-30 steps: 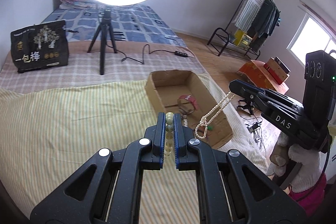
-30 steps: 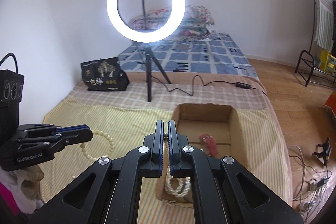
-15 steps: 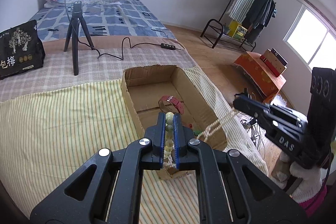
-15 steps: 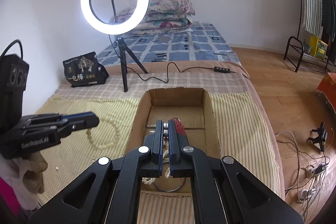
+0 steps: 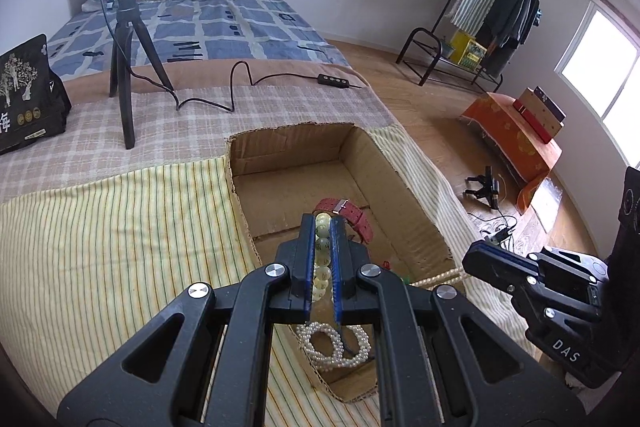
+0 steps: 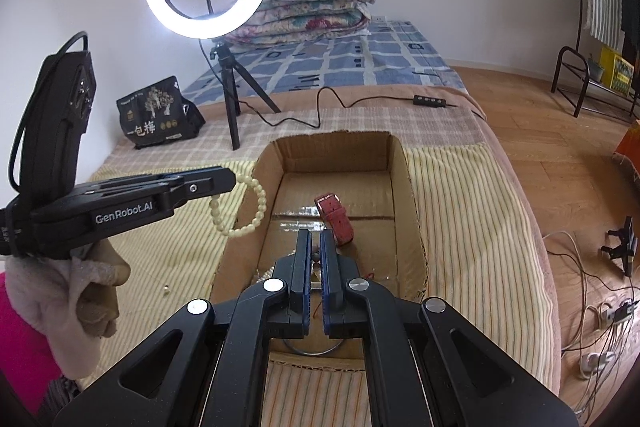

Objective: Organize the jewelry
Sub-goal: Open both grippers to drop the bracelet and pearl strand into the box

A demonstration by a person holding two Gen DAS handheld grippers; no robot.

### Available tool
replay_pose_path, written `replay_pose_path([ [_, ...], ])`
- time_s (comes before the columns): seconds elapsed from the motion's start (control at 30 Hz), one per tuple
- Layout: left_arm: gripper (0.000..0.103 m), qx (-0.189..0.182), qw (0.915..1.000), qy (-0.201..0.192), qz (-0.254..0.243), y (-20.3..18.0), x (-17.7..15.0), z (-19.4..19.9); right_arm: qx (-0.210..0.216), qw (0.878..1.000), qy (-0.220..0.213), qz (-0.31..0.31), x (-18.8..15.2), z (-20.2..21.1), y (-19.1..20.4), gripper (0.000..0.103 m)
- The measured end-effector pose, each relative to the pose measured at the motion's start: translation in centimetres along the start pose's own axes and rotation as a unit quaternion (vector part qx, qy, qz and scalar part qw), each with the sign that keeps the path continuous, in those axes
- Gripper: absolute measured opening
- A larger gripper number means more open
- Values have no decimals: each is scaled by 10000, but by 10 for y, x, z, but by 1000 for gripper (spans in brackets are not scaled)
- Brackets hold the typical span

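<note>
Bed spread with a yellow striped sheet, carrying an open cardboard box near its edge. Left gripper poised above the near half of the box, fingers clenched on a strand of pale green beads; from the right wrist view, the same bead bracelet dangling in a loop from the tip, just outside the box's left wall. Right gripper pointed down into the box, fingers pressed nearly together on a thin white pearl strand running over the box wall to a coiled heap of pearls on the box floor. Red watch strap lying on the box floor, beyond both tips, apart from the pearls.
</note>
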State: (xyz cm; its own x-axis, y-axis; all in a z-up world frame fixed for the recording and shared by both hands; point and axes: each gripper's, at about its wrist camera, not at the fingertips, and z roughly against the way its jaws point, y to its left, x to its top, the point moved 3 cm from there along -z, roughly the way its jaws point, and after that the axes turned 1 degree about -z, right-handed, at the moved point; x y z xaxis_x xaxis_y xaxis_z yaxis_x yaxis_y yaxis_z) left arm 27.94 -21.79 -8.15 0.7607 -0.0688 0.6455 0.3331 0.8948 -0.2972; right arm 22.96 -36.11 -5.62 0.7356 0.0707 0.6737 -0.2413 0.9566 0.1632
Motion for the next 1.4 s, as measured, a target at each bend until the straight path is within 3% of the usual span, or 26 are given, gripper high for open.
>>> replay_pose_path([
  [0.77,5,193,9995,-85,-239,-6,1,-11,144,9978,621,-179,-24,-27,-12,5],
  [0.87,5,225,9992,-104,-302,-9,0,-7,90,9980,612,-130,-24,-25,-10,21],
  [1.0,5,245,9990,-152,-343,-11,1,1,36,9983,575,-67,-23,-19,-7,25],
  [1.2,5,286,9984,-275,-391,-10,4,19,-156,9987,475,-34,-19,-9,-1,45],
  [1.33,5,336,9979,-355,-414,-6,5,34,-331,9987,396,-12,-17,-1,3,64],
  [1.4,8,368,9976,-396,-432,-4,5,42,-394,9985,370,20,-16,1,7,67],
])
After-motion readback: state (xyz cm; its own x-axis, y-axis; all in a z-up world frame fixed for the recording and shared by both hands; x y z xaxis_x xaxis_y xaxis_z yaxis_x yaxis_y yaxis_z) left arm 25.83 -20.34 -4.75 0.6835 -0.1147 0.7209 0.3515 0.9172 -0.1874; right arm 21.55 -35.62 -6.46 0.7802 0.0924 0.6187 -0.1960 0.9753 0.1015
